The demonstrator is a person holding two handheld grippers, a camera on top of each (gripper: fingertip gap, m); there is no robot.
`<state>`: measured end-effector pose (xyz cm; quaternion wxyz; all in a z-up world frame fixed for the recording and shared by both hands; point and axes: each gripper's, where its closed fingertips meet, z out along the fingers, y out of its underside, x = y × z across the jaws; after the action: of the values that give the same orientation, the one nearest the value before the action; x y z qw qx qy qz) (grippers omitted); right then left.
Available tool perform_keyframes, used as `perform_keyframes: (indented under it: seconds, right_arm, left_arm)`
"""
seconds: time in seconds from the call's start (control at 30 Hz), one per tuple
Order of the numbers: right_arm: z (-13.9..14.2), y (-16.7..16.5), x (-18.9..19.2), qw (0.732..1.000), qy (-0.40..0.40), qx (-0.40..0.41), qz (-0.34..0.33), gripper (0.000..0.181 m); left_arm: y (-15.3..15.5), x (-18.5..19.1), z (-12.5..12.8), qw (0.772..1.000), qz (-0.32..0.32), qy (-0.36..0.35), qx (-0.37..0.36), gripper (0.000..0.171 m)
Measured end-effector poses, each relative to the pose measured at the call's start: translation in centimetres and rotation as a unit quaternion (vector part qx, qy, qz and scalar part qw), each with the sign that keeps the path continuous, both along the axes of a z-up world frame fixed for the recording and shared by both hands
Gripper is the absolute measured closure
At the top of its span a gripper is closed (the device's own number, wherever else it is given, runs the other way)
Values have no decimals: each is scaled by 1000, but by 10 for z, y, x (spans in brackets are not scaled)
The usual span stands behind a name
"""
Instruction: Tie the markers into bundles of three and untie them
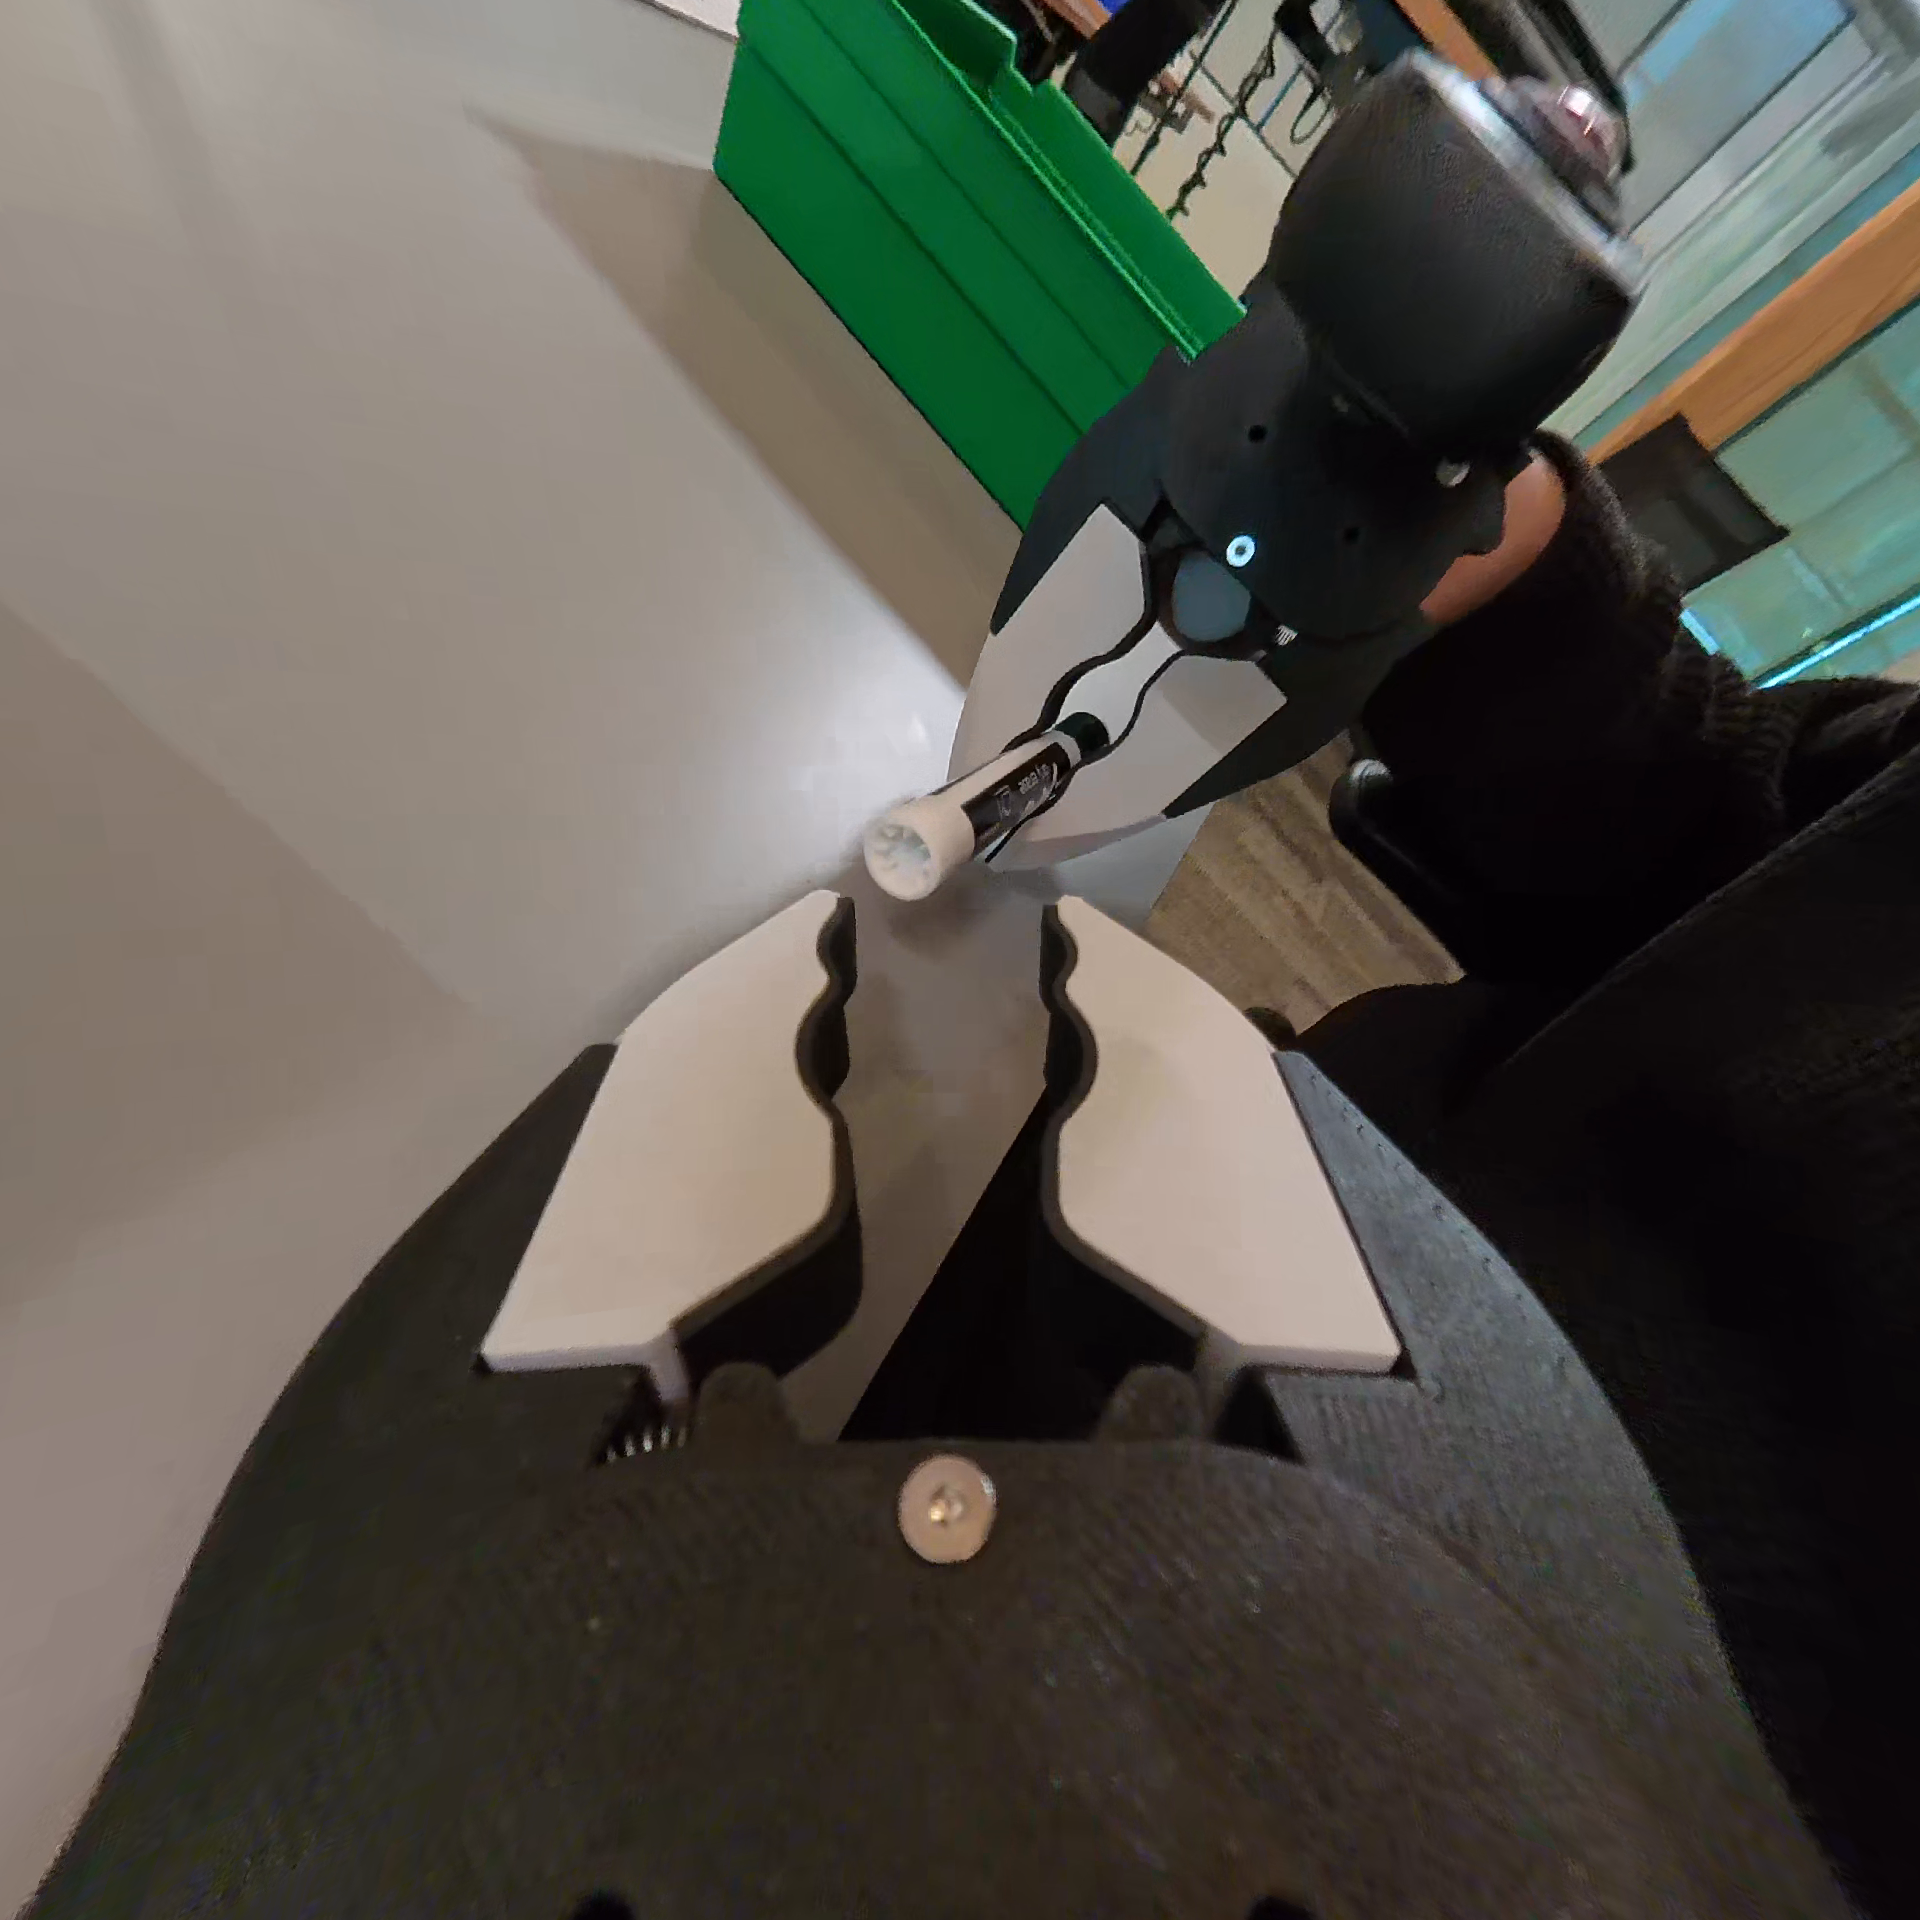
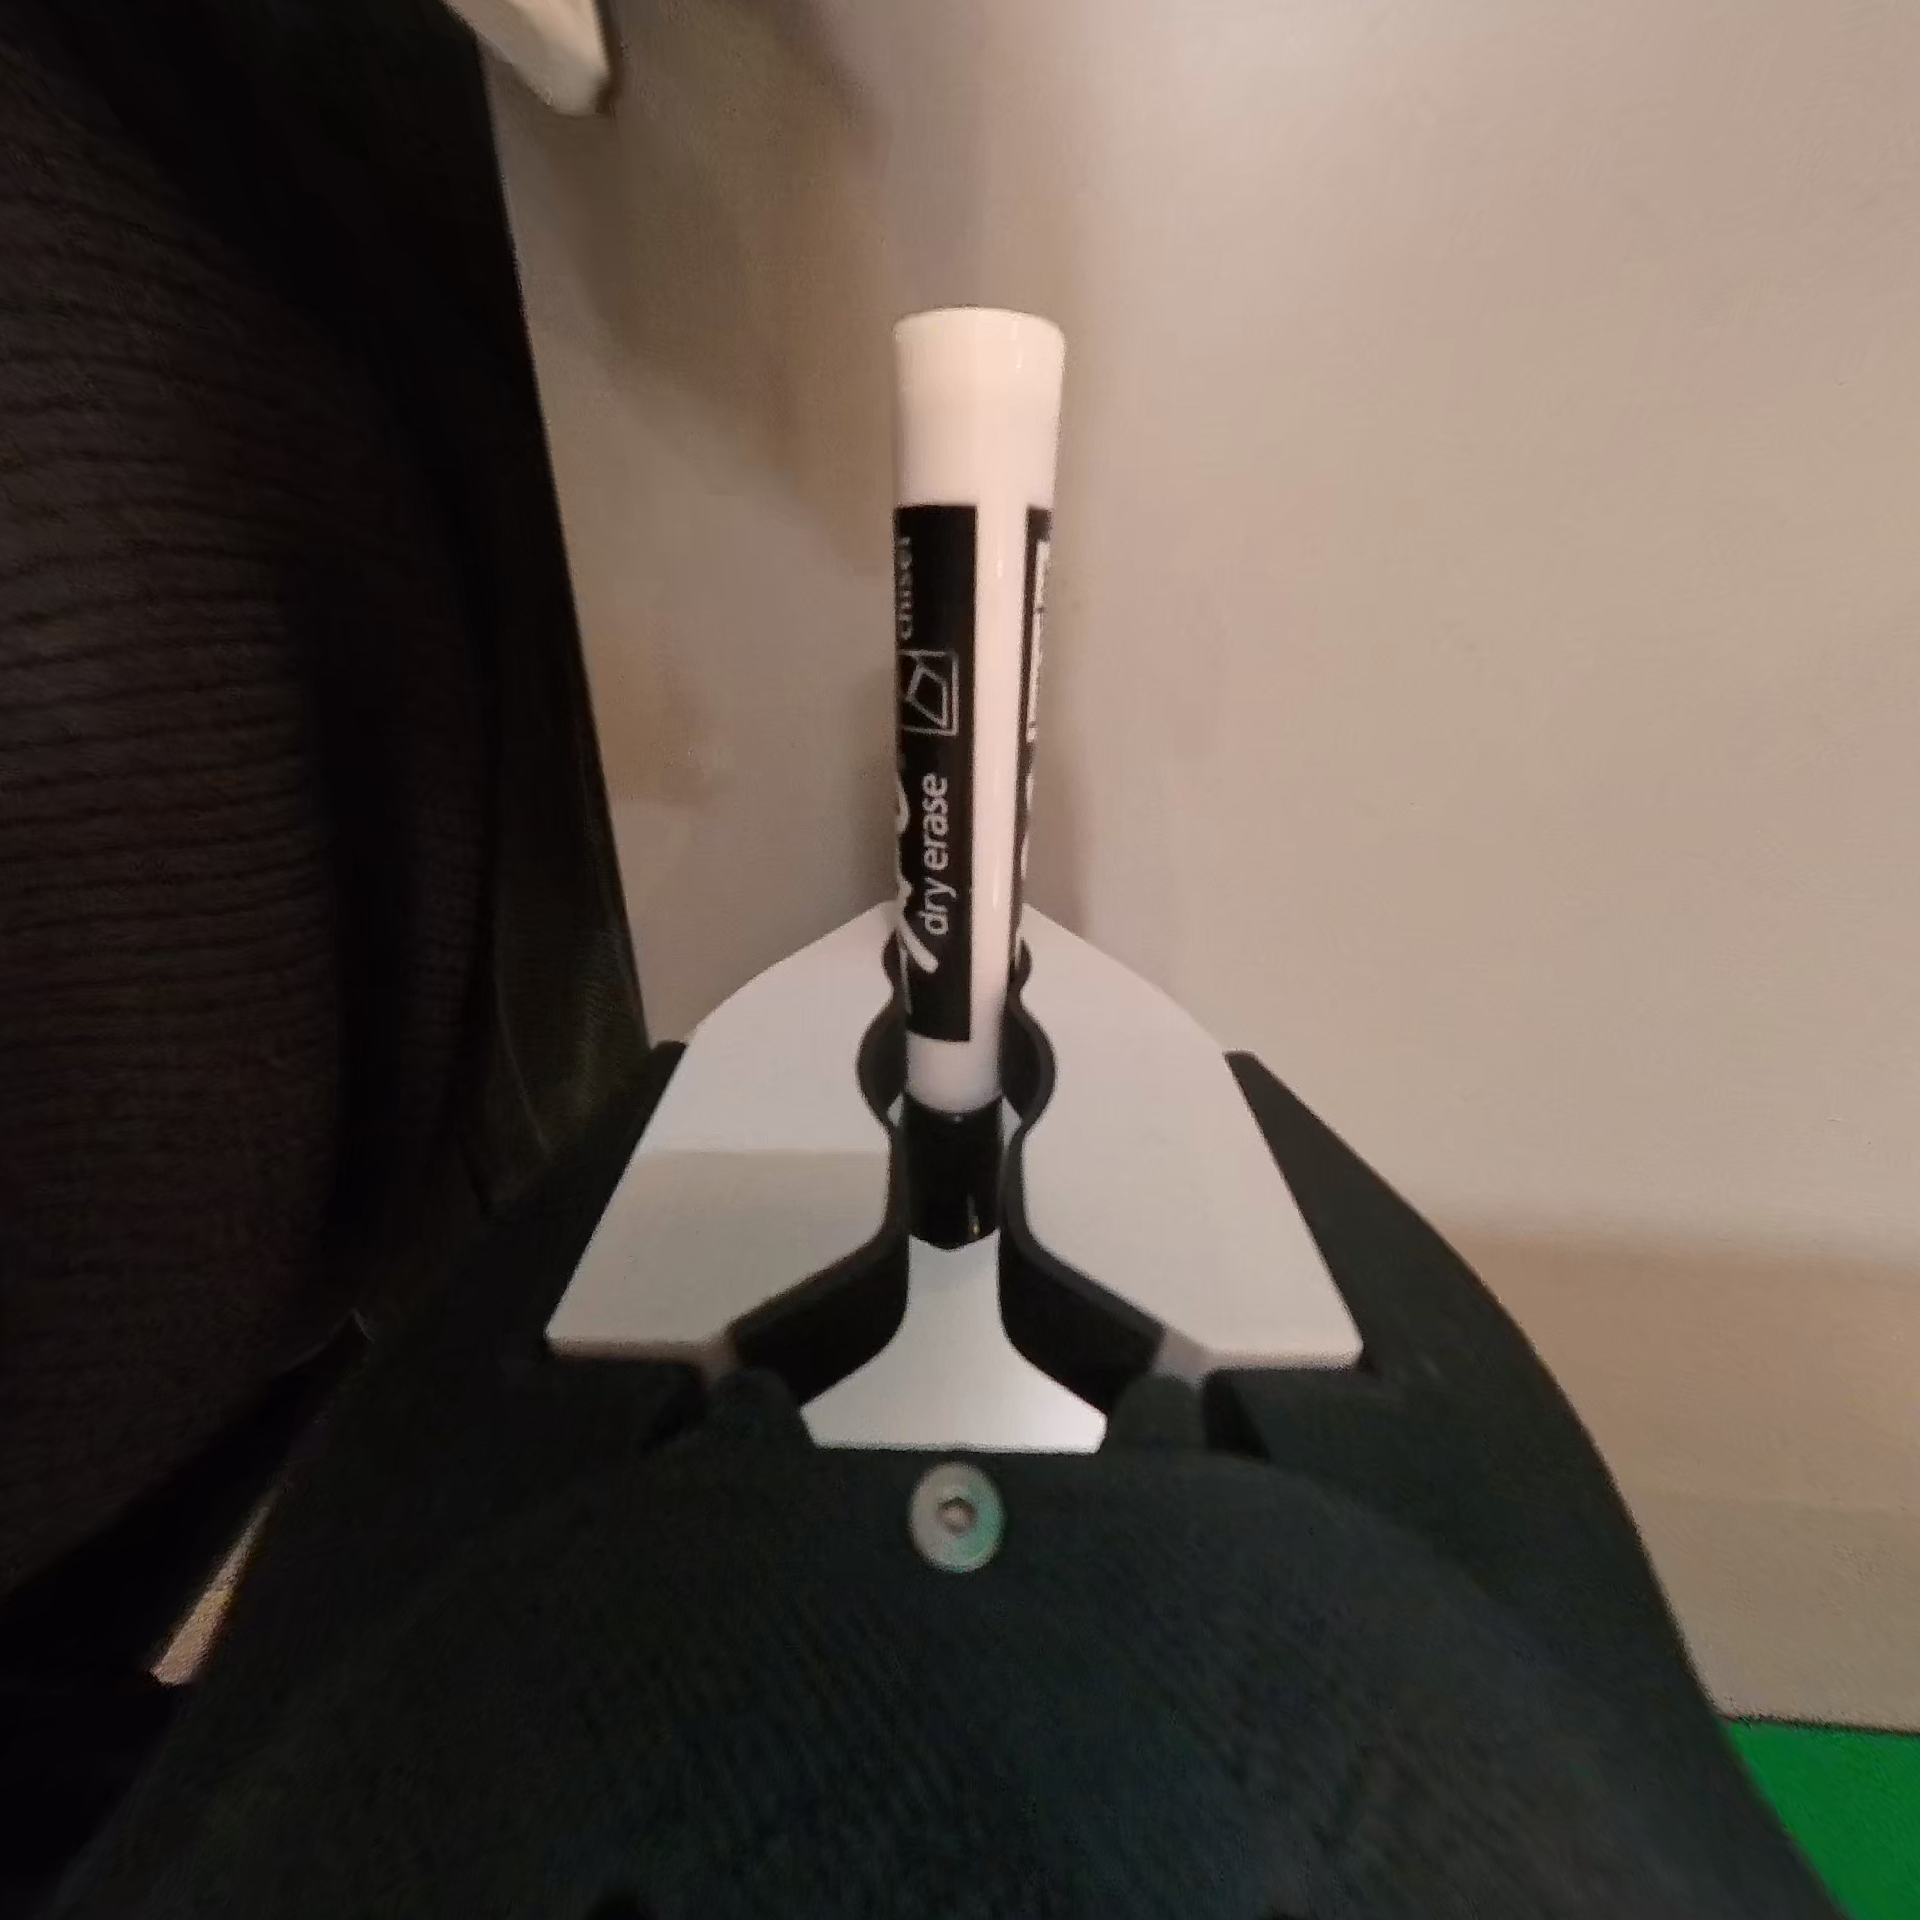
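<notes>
Clamping a white marker (image 2: 961, 748) by its black end, the right gripper (image 2: 951, 997) holds it straight out along its fingers, white butt end forward. From the left wrist view that marker (image 1: 961, 805) points toward the left gripper (image 1: 945, 935), whose fingers stand apart with nothing between them, their tips just short of the marker's white end. Both tools hang above a pale table (image 1: 416, 623), near its edge by the wooden floor (image 1: 1288, 894). A green bin (image 1: 935, 281) sits toward the table's far edge. A dark sleeve (image 1: 1590, 644), probably the person's, shows behind the right gripper (image 1: 1081, 769).
</notes>
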<state>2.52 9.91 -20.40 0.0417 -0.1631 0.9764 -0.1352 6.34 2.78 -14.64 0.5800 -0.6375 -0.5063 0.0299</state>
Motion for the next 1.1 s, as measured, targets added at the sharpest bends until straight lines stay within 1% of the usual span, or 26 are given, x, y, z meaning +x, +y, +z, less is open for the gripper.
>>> perform_keyframes:
  seconds: [0.13,0.23,0.33,0.4,0.47,0.57,0.67,0.73,0.8,0.87,0.93,1.0,1.03,1.1]
  right_arm:
    - [5,-5,5,1000,-15,-16,0,167]
    - [1,-4,7,1000,-18,-12,0,167]
    - [0,-6,7,1000,-21,-19,1,167]
    - [2,-8,4,999,-20,-28,-5,167]
    - [3,-9,-1,999,-15,-33,-17,168]
    - [4,-10,-9,998,-12,-42,-34,167]
    - [4,-13,-13,998,-13,-51,-44,167]
    - [2,-13,-15,998,-11,-53,-45,167]
    - [1,-13,-16,998,-10,-52,-47,167]
    - [1,-13,-17,997,-12,-53,-48,167]
    - [2,-14,-16,997,-18,-56,-50,167]
    - [2,-16,-16,997,-21,-59,-52,167]
    - [2,-16,-16,997,-21,-59,-52,167]
    - [2,-17,-16,997,-18,-58,-50,167]
  left_arm:
    - [-1,0,3,999,4,28,-33,137]
    - [2,1,10,999,-2,46,-23,137]
    - [4,2,7,999,-8,38,-25,137]
    - [1,1,10,999,-3,44,-22,137]
    - [-7,-2,16,998,14,60,-30,137]
    - [-38,-10,33,991,68,104,-59,137]
    - [-86,-14,53,974,153,141,-90,135]
    - [-118,-14,59,963,205,147,-98,135]
    - [-143,-14,64,954,243,144,-102,134]
    - [-165,-16,74,944,266,152,-126,132]
    - [-189,-26,88,928,288,163,-173,131]
    - [-214,-43,98,911,302,161,-229,129]
    - [-224,-56,100,907,303,149,-254,128]
    - [-239,-88,90,912,280,92,-286,123]
